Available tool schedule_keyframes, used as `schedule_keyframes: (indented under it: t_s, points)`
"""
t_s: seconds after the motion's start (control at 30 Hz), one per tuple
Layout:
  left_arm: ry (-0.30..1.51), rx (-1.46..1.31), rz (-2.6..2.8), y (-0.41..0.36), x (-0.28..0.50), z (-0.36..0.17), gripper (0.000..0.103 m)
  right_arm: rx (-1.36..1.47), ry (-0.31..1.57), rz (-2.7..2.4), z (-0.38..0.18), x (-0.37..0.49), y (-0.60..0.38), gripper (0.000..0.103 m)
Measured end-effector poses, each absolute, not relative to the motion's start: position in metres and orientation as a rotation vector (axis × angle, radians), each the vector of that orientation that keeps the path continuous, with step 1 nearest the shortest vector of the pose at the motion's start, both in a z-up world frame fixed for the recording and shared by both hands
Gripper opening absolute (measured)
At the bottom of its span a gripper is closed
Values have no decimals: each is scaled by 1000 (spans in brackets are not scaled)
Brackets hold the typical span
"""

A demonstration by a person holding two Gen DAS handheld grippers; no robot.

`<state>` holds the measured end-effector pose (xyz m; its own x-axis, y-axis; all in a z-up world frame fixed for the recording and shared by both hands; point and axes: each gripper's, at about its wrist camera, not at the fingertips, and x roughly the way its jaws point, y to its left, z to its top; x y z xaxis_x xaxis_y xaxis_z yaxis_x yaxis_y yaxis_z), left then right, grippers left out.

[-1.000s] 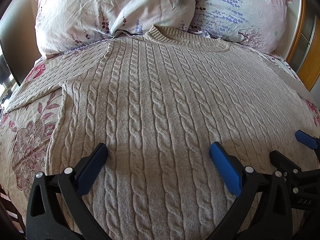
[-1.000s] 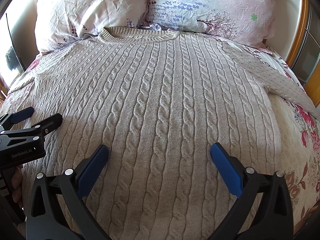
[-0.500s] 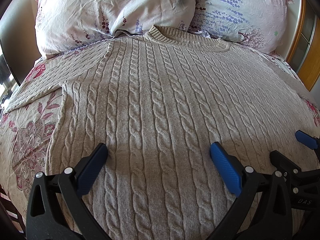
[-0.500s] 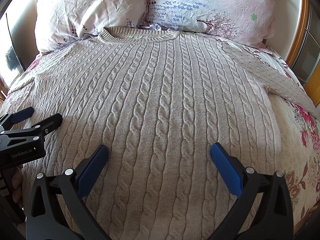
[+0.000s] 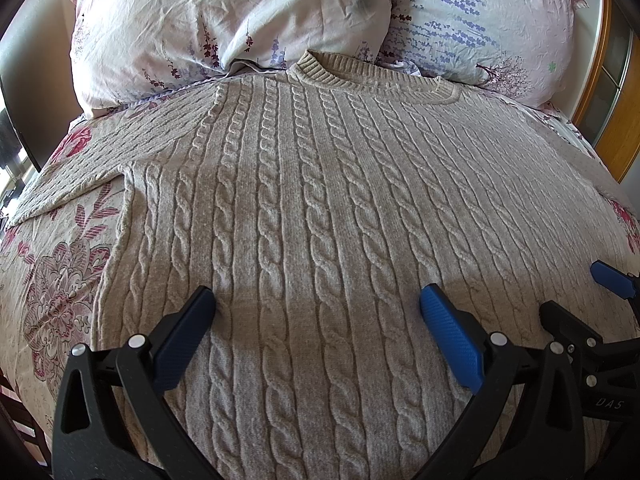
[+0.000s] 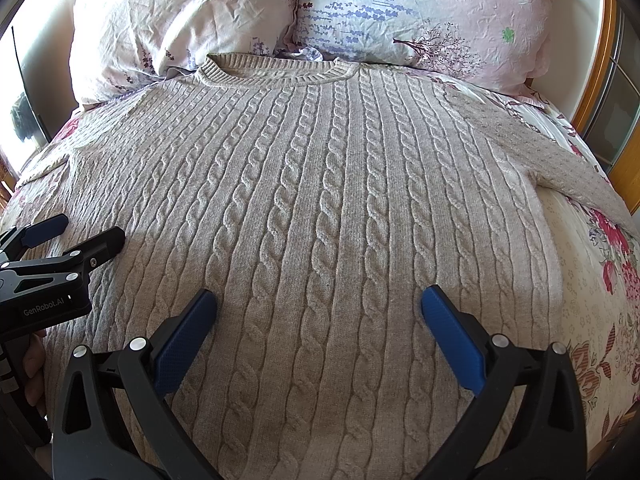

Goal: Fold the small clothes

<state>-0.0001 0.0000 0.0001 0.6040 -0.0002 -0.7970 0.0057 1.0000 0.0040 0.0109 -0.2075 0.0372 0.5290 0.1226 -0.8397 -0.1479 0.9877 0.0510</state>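
Note:
A beige cable-knit sweater (image 5: 312,208) lies flat, front up, on the bed, its collar (image 5: 372,76) toward the pillows; it also shows in the right wrist view (image 6: 320,208). Its left sleeve (image 5: 80,176) runs out to the left and its right sleeve (image 6: 568,168) to the right. My left gripper (image 5: 316,304) is open and empty just above the sweater's lower body. My right gripper (image 6: 318,304) is open and empty beside it, over the lower body too. Each gripper shows in the other's view: the right one (image 5: 576,296) and the left one (image 6: 76,232).
Two floral pillows (image 5: 224,20) (image 5: 480,20) lean at the head of the bed. A floral bedsheet (image 5: 52,280) (image 6: 592,320) shows on both sides of the sweater. A wooden frame with glass (image 6: 608,92) stands at the right.

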Motion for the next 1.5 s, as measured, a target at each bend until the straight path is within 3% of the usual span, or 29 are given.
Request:
schedule_keyframes:
  t_s: [0.87,0.97,1.13,1.3,1.5]
  points:
    - [922,6,-4,0,0,0,101,3,1027,263,41,18,-218,102]
    - [922,6,-3,0,0,0,101,215,1010,292,53,36,-265,102]
    - [923,6,-4,0,0,0,101,517,885,-213,70,66,-434,102]
    - [924,7,-4,0,0,0,101,906,835,-542,46,67,-588,66]
    - [946,18,-51,4,3,3,101,1044,803,-648,22,75,-654,45]
